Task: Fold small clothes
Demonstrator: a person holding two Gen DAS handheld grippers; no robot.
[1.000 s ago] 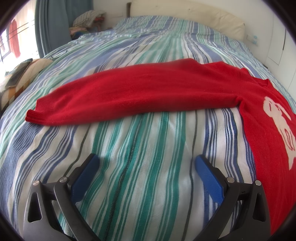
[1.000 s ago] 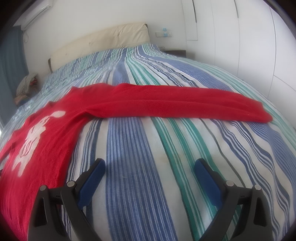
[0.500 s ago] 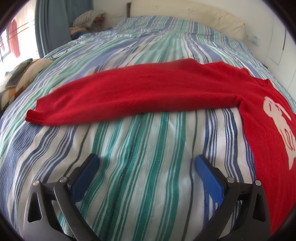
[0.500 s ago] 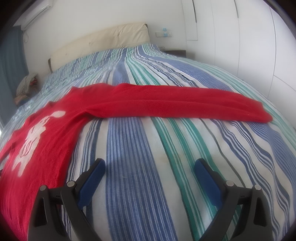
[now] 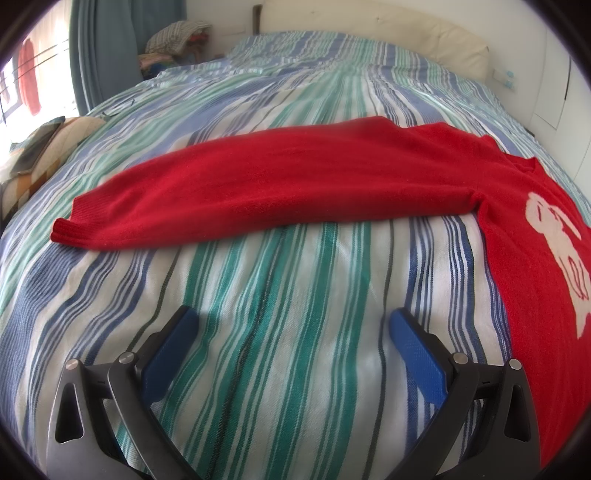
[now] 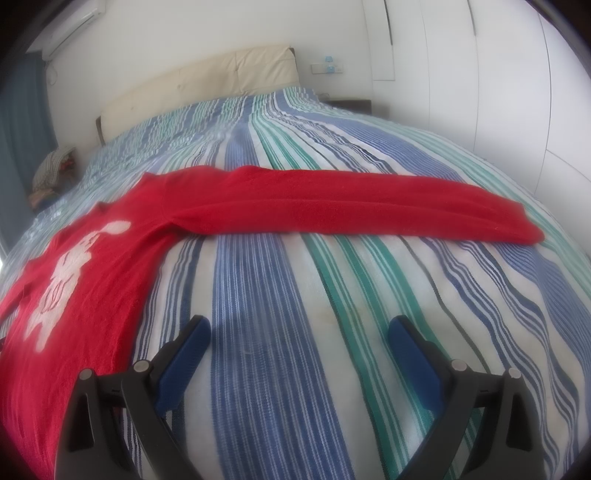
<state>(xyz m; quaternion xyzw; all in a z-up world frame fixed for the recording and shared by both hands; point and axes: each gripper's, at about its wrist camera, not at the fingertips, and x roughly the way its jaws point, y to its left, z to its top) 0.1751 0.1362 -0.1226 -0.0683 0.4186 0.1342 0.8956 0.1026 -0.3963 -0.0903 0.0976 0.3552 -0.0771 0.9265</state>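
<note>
A red sweater (image 5: 295, 181) with a white figure on its chest lies flat on the striped bed, both sleeves stretched out sideways. In the left wrist view its left sleeve runs across the middle, cuff (image 5: 74, 225) at the left, body at the right edge. My left gripper (image 5: 291, 328) is open over bare bedding, short of that sleeve. In the right wrist view the red sweater (image 6: 332, 201) has its other sleeve reaching right to its cuff (image 6: 524, 229), with the body at the left. My right gripper (image 6: 297, 334) is open too, nothing between its blue pads.
The striped duvet (image 5: 280, 332) covers the whole bed, with a cream headboard (image 6: 207, 81) at the far end. A pile of clothes (image 5: 177, 33) sits by the curtain at the far left. White cupboard doors (image 6: 498, 74) line the right wall.
</note>
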